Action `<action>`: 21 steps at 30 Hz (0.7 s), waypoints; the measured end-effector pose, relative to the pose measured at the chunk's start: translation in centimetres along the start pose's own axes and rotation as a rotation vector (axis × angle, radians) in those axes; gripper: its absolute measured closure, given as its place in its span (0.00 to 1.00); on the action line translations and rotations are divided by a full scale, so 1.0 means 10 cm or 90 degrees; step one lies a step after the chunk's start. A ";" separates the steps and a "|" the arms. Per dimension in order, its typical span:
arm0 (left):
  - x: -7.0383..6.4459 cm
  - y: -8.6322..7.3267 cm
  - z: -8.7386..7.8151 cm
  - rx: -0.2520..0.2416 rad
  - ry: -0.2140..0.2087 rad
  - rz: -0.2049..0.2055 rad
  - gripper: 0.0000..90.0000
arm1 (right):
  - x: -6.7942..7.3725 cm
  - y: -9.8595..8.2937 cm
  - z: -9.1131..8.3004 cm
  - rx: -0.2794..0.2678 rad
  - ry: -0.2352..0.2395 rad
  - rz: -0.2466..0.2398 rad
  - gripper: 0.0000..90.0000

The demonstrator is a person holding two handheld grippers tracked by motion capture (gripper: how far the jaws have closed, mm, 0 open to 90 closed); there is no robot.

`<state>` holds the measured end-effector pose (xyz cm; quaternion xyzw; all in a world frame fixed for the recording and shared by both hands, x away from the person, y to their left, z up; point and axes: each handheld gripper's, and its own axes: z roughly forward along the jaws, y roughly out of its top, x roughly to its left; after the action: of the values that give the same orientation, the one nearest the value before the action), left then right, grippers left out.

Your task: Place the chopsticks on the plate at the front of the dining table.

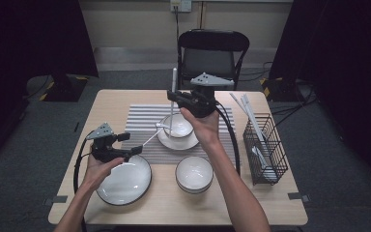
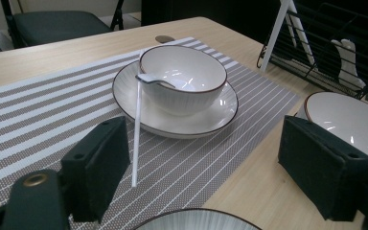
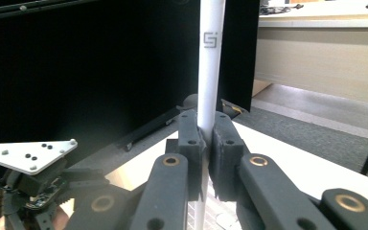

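Observation:
My right gripper (image 1: 172,98) (image 3: 206,143) is shut on a white chopstick (image 1: 173,82) (image 3: 211,62), which it holds upright over a white bowl (image 1: 178,124) (image 2: 182,79). The bowl stands on a saucer (image 1: 176,141) (image 2: 211,120) on the striped mat (image 1: 145,116) and has a white spoon (image 1: 161,125) (image 2: 153,79) in it. A second white chopstick (image 1: 150,139) (image 2: 136,129) lies on the mat with its far end against the saucer rim. My left gripper (image 1: 131,143) (image 2: 206,158) is open just short of that chopstick, above the far edge of a large plate (image 1: 125,181).
Another white bowl (image 1: 194,174) (image 2: 350,120) sits at the front centre of the table. A black wire basket (image 1: 265,150) (image 2: 326,43) with several white utensils stands at the right edge. Behind the table is a black folding chair (image 1: 212,53).

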<state>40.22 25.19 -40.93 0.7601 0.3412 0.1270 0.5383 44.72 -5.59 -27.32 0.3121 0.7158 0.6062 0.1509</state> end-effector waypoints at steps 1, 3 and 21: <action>0.00 0.00 0.00 -0.002 0.001 0.002 0.21 | 0.01 0.00 0.01 -0.001 0.003 0.000 0.95; -0.02 0.01 0.00 -0.008 0.005 0.001 0.22 | 0.04 0.00 0.04 -0.002 0.009 0.001 0.95; -0.12 0.11 -0.02 -0.044 0.007 0.030 0.34 | 0.25 0.01 0.24 0.003 0.046 -0.001 0.95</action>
<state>39.69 24.36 -39.65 0.7479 0.3217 0.1555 0.5595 44.28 -2.10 -27.31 0.2898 0.7224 0.6153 0.1247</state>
